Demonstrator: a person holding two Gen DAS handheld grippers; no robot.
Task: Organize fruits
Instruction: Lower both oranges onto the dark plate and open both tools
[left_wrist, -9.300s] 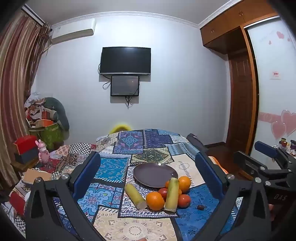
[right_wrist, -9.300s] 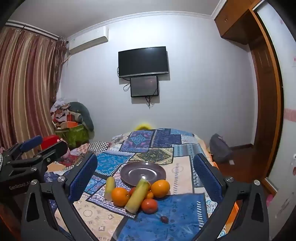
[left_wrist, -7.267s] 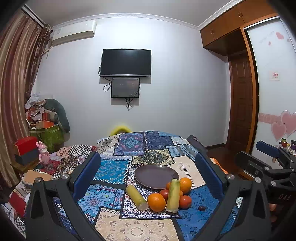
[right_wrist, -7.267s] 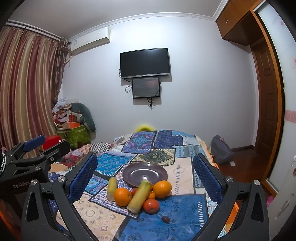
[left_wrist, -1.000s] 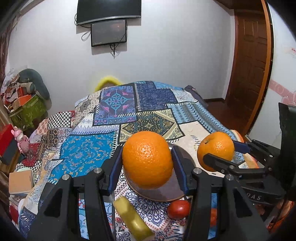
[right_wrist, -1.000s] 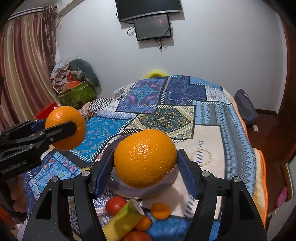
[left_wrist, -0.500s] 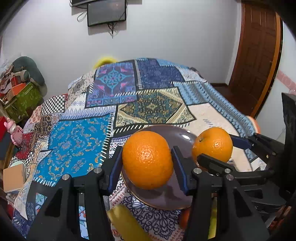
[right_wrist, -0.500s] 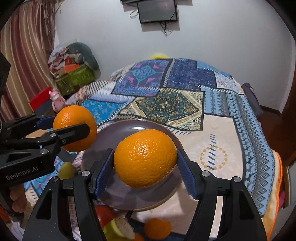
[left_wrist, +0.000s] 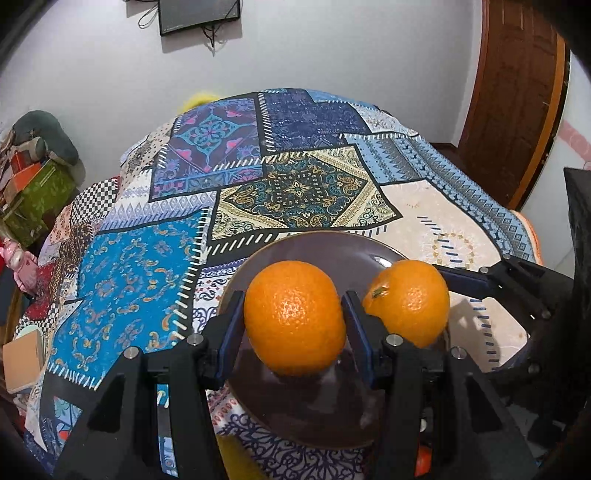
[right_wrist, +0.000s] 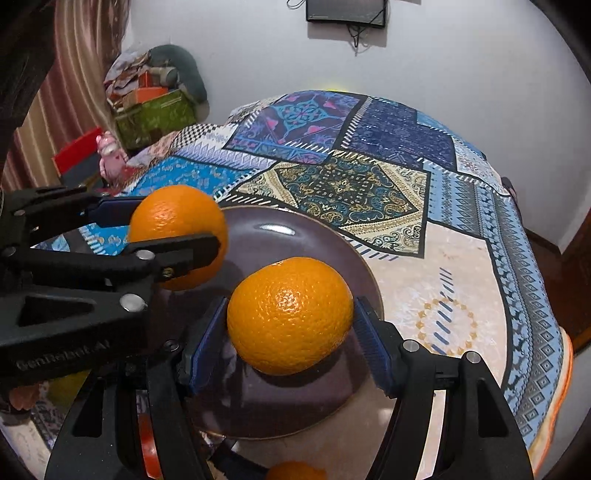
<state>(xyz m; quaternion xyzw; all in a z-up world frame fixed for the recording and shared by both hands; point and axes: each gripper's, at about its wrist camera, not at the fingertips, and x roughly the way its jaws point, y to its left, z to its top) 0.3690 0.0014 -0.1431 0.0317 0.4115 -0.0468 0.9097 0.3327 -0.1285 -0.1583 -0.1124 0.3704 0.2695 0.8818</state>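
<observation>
My left gripper (left_wrist: 293, 325) is shut on an orange (left_wrist: 294, 316) and holds it low over the dark plate (left_wrist: 325, 251). My right gripper (right_wrist: 290, 332) is shut on a second orange (right_wrist: 290, 314), low over the same plate (right_wrist: 295, 229). In the left wrist view the right gripper's orange (left_wrist: 408, 301) sits just to the right over the plate. In the right wrist view the left gripper's orange (right_wrist: 177, 221) is at the plate's left edge. Whether either orange touches the plate I cannot tell.
The plate sits on a patchwork cloth (left_wrist: 303, 192) covering the table. A small orange (right_wrist: 295, 472) and a red fruit (right_wrist: 149, 450) lie at the near edge, partly hidden. Boxes and clutter (right_wrist: 155, 107) stand at the far left. A wooden door (left_wrist: 509, 92) is at the right.
Both grippers have moved forward and down with their oranges, from above the fruit pile to low over the plate. The plate now looks much nearer and larger.
</observation>
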